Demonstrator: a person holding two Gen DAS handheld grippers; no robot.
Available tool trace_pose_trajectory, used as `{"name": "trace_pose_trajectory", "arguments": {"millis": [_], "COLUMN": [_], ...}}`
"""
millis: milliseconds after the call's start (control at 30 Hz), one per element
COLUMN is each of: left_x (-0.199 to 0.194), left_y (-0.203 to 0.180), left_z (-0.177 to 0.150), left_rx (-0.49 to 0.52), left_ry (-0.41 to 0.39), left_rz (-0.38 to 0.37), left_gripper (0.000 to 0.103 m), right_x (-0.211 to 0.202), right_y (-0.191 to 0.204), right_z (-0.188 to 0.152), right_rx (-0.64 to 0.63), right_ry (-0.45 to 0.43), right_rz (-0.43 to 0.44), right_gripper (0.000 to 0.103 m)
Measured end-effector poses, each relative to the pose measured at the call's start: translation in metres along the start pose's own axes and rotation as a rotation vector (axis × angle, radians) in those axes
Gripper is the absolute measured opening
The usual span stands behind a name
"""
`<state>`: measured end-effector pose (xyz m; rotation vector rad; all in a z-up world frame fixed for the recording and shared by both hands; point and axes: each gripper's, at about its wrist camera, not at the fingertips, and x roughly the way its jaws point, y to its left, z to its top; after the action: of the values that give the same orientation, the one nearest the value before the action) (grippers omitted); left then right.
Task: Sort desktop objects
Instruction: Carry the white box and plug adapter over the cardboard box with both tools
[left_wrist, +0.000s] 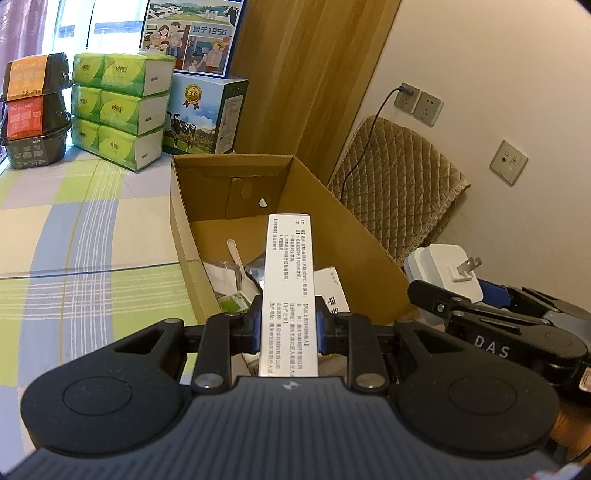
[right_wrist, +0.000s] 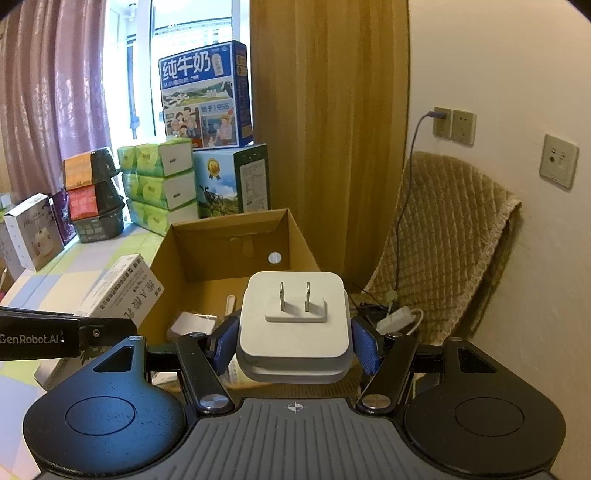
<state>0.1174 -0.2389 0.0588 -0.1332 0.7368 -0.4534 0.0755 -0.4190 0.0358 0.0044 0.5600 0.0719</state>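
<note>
**Both grippers loaded at the carton: drop and collision risk**

Risks, my read:
- Left gripper (left_wrist: 288, 325) pinches the white medicine box (left_wrist: 289, 291) near its lower end only. Most of the box sticks out forward past the blue pads (left_wrist: 254, 326). A long lever on a narrow grip means it could pivot or slip if swung quickly.
- Right gripper (right_wrist: 293, 347) holds the white plug adapter (right_wrist: 294, 325) by its smooth rounded sides, prongs facing away from the camera. The pads (right_wrist: 226, 345) touch only the side edges, so it could squirt out if the squeeze eases unevenly.
- The two grippers are near each other, both aimed at the same open cardboard carton (left_wrist: 184, 236). Simultaneous release risks finger-to-finger contact or clipping the carton's near wall.
- The carton floor already holds a plastic spoon (left_wrist: 236, 258), a foil pouch and paper packets. A dropped item could land on these and bounce.

Positions:
- The medicine box is between the left jaws, closed down to box width. Its free end hangs over the carton interior, above the contents and not touching them.
- The adapter is between the right jaws, opened about as wide as its body. From the left wrist view it sits just beside the carton's right wall, seemingly outside the rim.
- In the right wrist view the carton opening lies ahead and slightly left of it. I can't tell whether it has cleared the wall.
</note>
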Motion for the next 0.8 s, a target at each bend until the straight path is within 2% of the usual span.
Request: {"name": "trace_pose_trajectory", "arguments": {"millis": [800], "left_x": [0.035], "left_y": [0.004], "left_z": [0.030], "left_rx": [-0.020], "left_ry": [0.006], "left_rz": [0.006], "left_gripper": [0.021], "right_x": [0.044], "right_y": [-0.001], "right_z": [0.029], "right_rx": [-0.029], "right_ry": [0.009], "right_rz": [0.028], "right_gripper": [0.062]}}
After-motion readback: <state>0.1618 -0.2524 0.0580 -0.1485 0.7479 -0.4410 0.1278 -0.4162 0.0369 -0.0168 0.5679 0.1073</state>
